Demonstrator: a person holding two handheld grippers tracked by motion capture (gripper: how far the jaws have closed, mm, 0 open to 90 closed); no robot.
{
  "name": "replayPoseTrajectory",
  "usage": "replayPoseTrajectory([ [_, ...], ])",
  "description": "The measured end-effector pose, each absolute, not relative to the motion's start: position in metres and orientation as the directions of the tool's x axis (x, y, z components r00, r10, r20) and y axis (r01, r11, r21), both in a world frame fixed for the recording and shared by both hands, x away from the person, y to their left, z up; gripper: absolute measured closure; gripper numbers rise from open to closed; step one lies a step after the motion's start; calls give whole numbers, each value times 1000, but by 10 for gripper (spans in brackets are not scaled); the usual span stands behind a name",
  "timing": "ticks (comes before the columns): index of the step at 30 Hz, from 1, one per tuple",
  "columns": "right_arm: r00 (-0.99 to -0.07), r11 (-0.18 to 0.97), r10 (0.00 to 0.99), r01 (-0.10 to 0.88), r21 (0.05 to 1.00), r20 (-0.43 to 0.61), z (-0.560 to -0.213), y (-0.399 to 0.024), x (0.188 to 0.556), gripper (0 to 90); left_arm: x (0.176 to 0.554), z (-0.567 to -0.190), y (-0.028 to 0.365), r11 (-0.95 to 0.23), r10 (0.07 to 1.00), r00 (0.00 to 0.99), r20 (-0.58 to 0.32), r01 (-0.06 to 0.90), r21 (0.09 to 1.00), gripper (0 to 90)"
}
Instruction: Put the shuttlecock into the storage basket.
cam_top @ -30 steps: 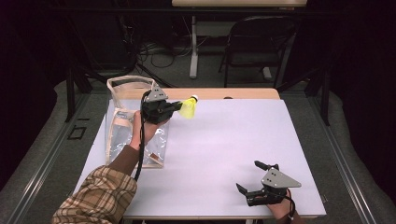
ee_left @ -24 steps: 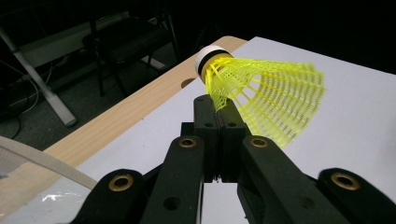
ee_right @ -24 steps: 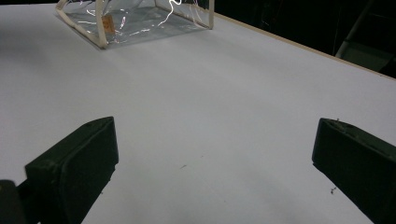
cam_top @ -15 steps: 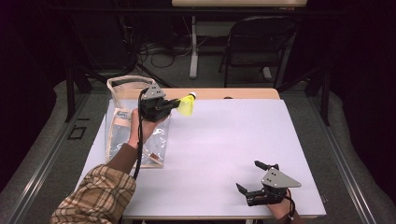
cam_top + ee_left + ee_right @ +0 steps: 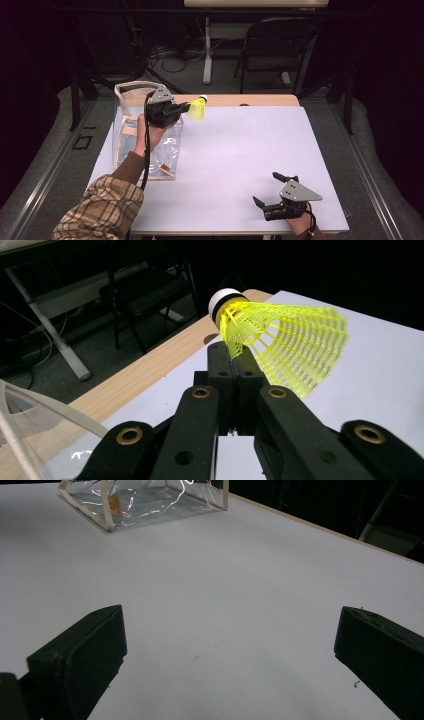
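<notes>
Item under handling: yellow plastic shuttlecock (image 5: pixel 280 347), white cork tip w/ black band. Held off the bench (image 5: pixel 240 165), above its far left corner, just beside the top of a clear plastic bag (image 5: pixel 130 142) w/ cream trim that stands along the left edge.

Left hand-held gripper (image 5: pixel 234 367): jaws closed flat together, pinching the lower part of the mesh skirt close under the cork. Skirt flares away from the jaws; cork points up and off toward the far edge.

Right hand-held gripper (image 5: pixel 274 192): resting near the near right corner, jaws spread wide, nothing between them.

Handling assessment (judgement): v. light, so no weight concern. Skirt is thin open lattice, springy, prob. crushes or kinks under hard squeeze. Cork is firmer but round, may slip. Best hold approx. where it is now: narrow neck of skirt next to cork, light pressure.
</notes>
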State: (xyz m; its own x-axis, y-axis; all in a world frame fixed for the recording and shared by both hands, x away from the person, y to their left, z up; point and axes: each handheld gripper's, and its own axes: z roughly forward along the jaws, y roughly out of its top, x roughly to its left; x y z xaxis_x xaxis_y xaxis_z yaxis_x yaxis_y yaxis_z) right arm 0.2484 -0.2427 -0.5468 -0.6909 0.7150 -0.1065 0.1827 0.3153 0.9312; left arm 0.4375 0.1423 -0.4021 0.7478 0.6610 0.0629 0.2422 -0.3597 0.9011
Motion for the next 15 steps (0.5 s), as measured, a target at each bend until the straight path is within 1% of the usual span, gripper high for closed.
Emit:
replayPoseTrajectory([
  [15,-690,315,716,184,931,-106,-547,-243,248,0,442,-394,151,-341,682,728,63,241,909,898],
])
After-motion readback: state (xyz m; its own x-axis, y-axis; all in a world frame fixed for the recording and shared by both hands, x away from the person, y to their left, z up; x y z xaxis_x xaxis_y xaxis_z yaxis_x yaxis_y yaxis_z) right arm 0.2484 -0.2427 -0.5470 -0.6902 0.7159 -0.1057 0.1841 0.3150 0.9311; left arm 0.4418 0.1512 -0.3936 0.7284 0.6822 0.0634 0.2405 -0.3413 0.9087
